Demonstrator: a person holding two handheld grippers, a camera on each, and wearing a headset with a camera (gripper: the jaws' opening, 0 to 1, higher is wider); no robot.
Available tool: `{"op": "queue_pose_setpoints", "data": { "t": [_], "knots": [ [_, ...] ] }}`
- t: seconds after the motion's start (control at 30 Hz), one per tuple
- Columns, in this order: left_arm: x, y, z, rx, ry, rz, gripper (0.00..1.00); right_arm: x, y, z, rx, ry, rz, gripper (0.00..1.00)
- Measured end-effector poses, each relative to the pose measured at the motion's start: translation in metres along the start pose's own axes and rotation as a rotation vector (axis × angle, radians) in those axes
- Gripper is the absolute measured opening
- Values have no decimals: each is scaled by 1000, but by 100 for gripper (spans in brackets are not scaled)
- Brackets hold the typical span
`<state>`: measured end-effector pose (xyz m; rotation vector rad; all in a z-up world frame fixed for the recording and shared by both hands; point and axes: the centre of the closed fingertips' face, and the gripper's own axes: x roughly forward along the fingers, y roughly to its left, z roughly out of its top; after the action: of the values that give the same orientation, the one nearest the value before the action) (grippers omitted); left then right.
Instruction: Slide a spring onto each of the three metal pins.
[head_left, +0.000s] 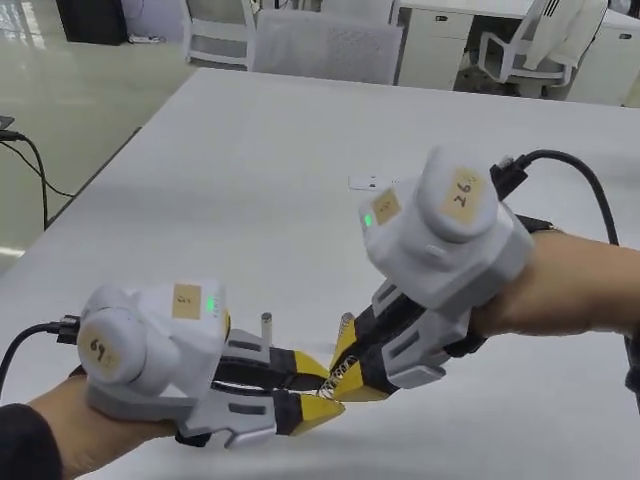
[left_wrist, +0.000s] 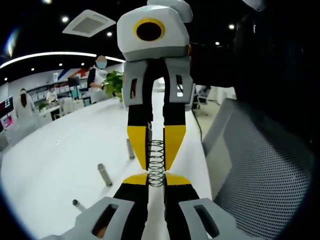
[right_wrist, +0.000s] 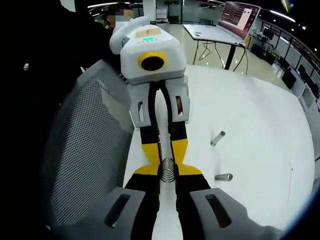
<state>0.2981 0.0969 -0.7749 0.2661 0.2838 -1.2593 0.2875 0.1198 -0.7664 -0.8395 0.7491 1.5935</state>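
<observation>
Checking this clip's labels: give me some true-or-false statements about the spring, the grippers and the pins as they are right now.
1. The left gripper and right gripper both pinch one spring. True.
2. The spring lies loose on the table. False: it is clamped between the grippers' jaws.
3. Three metal pins stand on the table. True.
4. The table is black. False: it is white.
5. The left gripper is open. False: it is shut on the spring.

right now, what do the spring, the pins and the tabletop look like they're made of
Spring: probably bare steel wire, going by its thin grey coils and dull shine.
Pins: metal, likely steel. They are silvery-grey cylinders with soft highlights.
Tabletop: smooth white laminate or painted board, near matte with faint reflections. What lies under the surface cannot be told.
</observation>
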Motion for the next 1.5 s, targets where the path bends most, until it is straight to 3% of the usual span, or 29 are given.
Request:
{"op": "queue_pose_setpoints", "data": {
  "t": [0.57, 1.0, 1.5],
  "knots": [
    [-14, 9, -13, -81, 2, 66, 16, 0, -11, 0, -2, 22, -15, 8],
    [-39, 17, -31, -163, -6, 155, 27, -1, -19, 0, -4, 37, -22, 8],
    [-67, 27, -40, -226, -40, 275, 37, -1, -31, 9, -31, 56, -18, 8]
  ]
}}
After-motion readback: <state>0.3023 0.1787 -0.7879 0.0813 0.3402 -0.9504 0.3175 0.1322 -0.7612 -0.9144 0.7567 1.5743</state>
